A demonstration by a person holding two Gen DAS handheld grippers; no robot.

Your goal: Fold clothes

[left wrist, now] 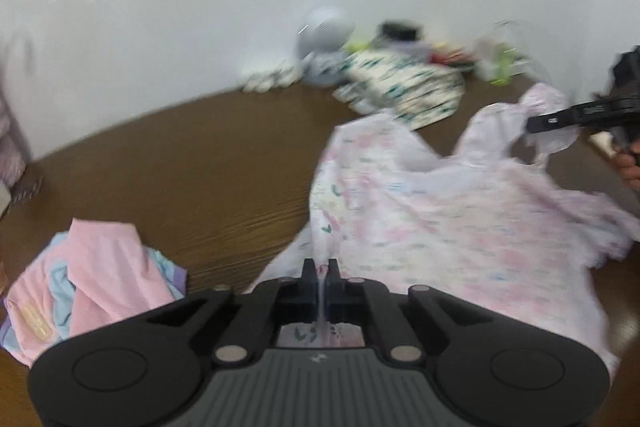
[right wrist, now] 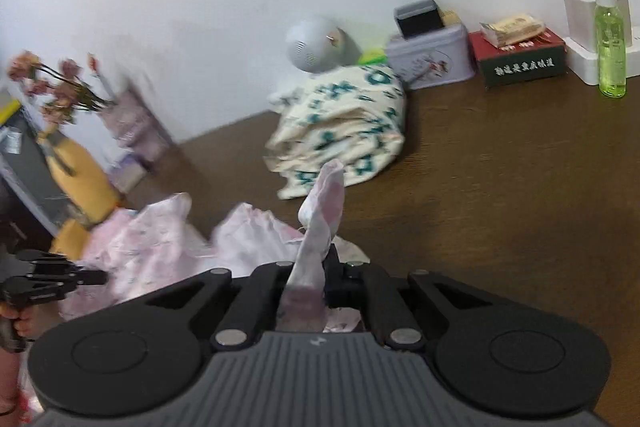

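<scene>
A pale pink printed garment lies spread and rumpled on the brown wooden table. My left gripper is shut on its near edge, with cloth pinched between the fingers. My right gripper is shut on a strap or corner of the same garment, which sticks up past the fingers. The right gripper also shows in the left wrist view, at the garment's far right corner. The left gripper shows in the right wrist view, at the left.
A folded cream garment with green print lies at the back. A pink and blue clothes pile sits at the near left. A tin, red box, green bottle, round white device and flower vase line the wall.
</scene>
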